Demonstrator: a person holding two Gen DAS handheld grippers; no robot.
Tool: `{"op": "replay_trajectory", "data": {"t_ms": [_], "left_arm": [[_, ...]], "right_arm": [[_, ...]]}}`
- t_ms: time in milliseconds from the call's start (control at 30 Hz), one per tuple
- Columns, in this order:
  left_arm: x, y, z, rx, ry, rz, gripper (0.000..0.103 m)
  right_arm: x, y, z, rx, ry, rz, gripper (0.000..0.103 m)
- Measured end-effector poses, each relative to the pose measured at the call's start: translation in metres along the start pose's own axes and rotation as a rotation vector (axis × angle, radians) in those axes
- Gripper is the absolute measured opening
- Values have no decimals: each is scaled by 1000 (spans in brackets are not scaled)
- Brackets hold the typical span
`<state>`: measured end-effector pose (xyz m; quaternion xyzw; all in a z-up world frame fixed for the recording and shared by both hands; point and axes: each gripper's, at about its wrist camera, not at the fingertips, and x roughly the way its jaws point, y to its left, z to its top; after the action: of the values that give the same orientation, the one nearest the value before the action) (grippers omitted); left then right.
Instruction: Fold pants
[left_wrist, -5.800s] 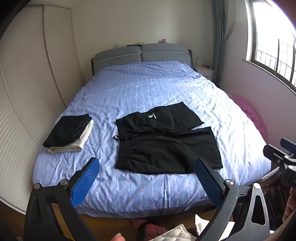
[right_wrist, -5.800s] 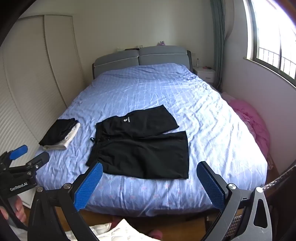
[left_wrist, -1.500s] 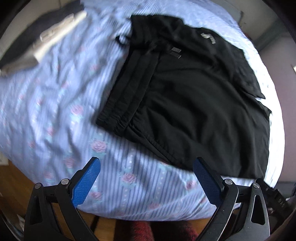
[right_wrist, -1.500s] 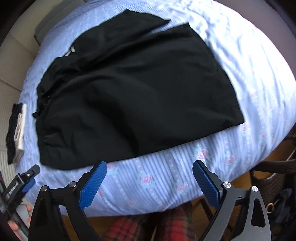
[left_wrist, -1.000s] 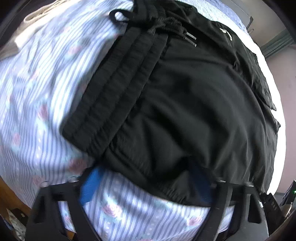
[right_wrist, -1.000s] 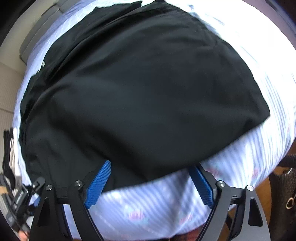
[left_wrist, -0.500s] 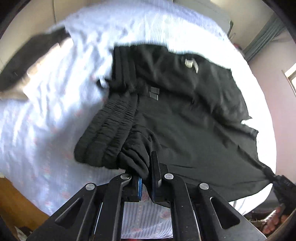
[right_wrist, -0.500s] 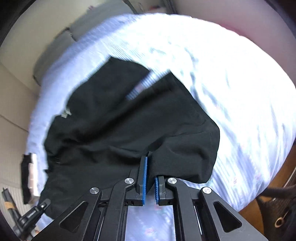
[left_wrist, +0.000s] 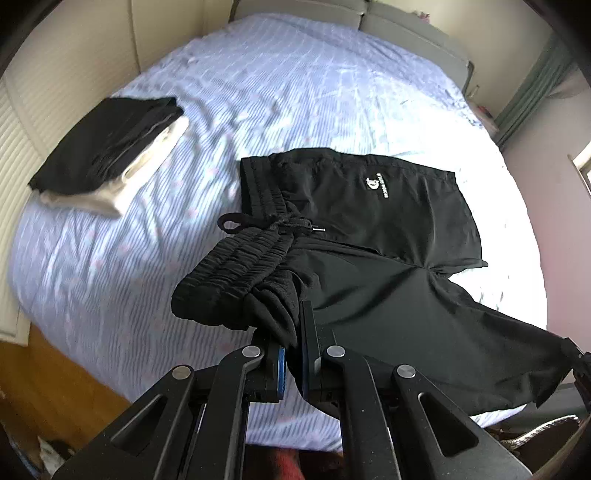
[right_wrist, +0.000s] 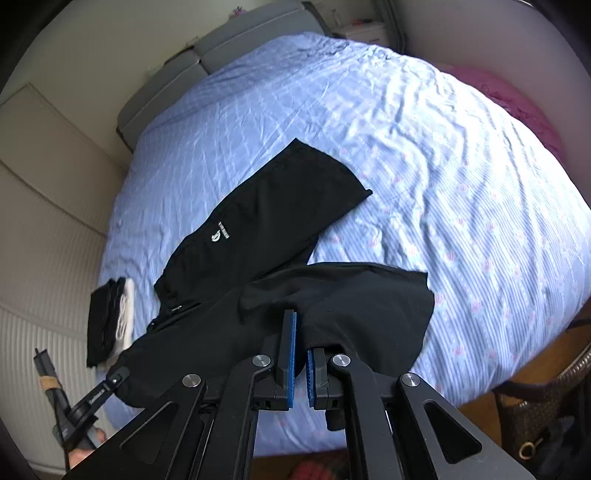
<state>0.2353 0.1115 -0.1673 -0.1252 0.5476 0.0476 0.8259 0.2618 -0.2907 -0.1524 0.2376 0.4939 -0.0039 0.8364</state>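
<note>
The left tongs (left_wrist: 293, 354) are squeezed tight on the black pants (left_wrist: 369, 258). They pinch the bunched-up waistband, which puffs out just in front of the blue pads (left_wrist: 281, 365) and a little to the left of them. A black drawstring (left_wrist: 236, 223) loops out from the waistband, farther ahead of these tongs.

The right tongs (right_wrist: 301, 354) are squeezed tight too. They hold the near leg of the pants by its bottom edge. The cloth drapes over the blue pads (right_wrist: 291, 354) and hangs down to the right of them.

The near half of the pants is lifted up between the two tongs. The far leg lies flat on the bed (right_wrist: 443, 147), ahead of both tongs. It has a small white logo (left_wrist: 376, 184) on it.

The bed has a light blue sheet with stripes and little pink flowers. A pile of folded clothes (left_wrist: 107, 162), black on top and white under it, sits on the sheet far off to the left of the left tongs, well apart from the pants. The grey headboard (right_wrist: 221, 51) is at the far end of the bed. A pink blanket (right_wrist: 517, 107) shows past the bed, far to the right of the right tongs.
</note>
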Motion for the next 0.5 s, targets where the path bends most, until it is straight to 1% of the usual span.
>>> {"op": "replay_trajectory", "data": {"t_ms": [100,133,200,333,500], "left_arm": [[-5,9,-5,-38,46,16,8],[-4,13,-12,-48,57,20,8],[-6,17,-17,-66,78,31,8],[-8,21,-17,-100,104,34,8],[1,28,5,-147,102,23,8]], "right_arm": [[-1,8,-9,-22,49,-1,6],[-4,7,-12,-23,61,0,6],[-7,14,-12,-30,68,0,6],[-9,33,2,-58,65,2,6],[10,58,37,-106,25,-17,6]]}}
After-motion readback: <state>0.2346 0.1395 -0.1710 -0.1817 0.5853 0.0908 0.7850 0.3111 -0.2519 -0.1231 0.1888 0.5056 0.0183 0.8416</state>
